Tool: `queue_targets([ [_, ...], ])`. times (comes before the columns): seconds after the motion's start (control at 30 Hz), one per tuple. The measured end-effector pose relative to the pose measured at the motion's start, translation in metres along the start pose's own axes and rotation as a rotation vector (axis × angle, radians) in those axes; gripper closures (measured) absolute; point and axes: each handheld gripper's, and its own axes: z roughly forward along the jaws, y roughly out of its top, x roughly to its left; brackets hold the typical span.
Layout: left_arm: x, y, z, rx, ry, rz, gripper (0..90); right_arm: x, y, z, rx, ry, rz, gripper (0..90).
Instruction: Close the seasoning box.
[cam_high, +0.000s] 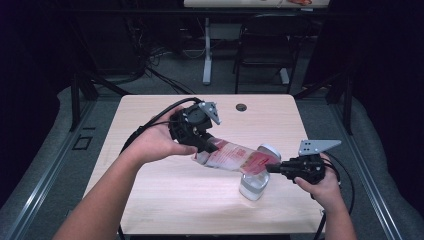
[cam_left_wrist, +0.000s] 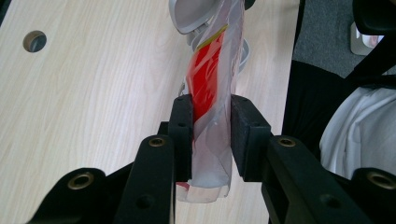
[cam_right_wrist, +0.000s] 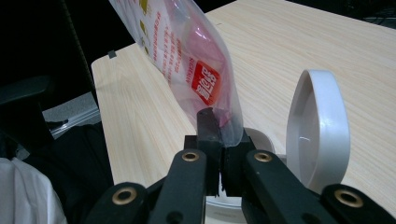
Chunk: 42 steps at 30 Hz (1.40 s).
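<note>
At the left of the high view, the left hand (cam_high: 157, 142) holds the left gripper (cam_high: 207, 145) above the table (cam_high: 165, 195), up and to the left of the jar (cam_high: 254, 185). Its jaws are clamped on one end of the bag (cam_high: 237, 157), a clear plastic pouch with red print. In the left gripper view the two pads (cam_left_wrist: 182, 135) press the bag (cam_left_wrist: 212, 93) from both sides, squeezing it narrow between them, and the bag runs away from the jaws toward the jar's lid (cam_left_wrist: 191, 16).

The bag hangs in the air, tilted, sloping down from the left gripper toward the jar. Its lower end lies over the jar's mouth, clear of the table.

The jar, a clear container with a white rim, stands on the table under the bag's right end, toward the table's near right part. Its white round lid (cam_high: 270, 150) is swung up and stands open at the far side of the jar.

Just right of the jar, the right hand (cam_high: 325, 187) holds the right gripper (cam_high: 272, 168) level, pointing left at the jar. Its jaws are pinched tight on the bag's other end. In the right gripper view the pads (cam_right_wrist: 210, 128) meet on the thin edge of the bag (cam_right_wrist: 187, 60), with the lid (cam_right_wrist: 322, 130) upright just to their right and the jar's rim (cam_right_wrist: 224, 203) below them.

A round hole (cam_high: 241, 107) sits in the table's far edge, well beyond the jar.
</note>
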Motion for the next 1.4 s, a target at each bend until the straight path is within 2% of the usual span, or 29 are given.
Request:
queue_targets([
  [1.4,-0.0011,0.0081,-0.0004,-0.002,-0.004,0.011,72.2,-0.0010,-0.0013,-0.0046,0.000,-0.004,0.001,88.6],
])
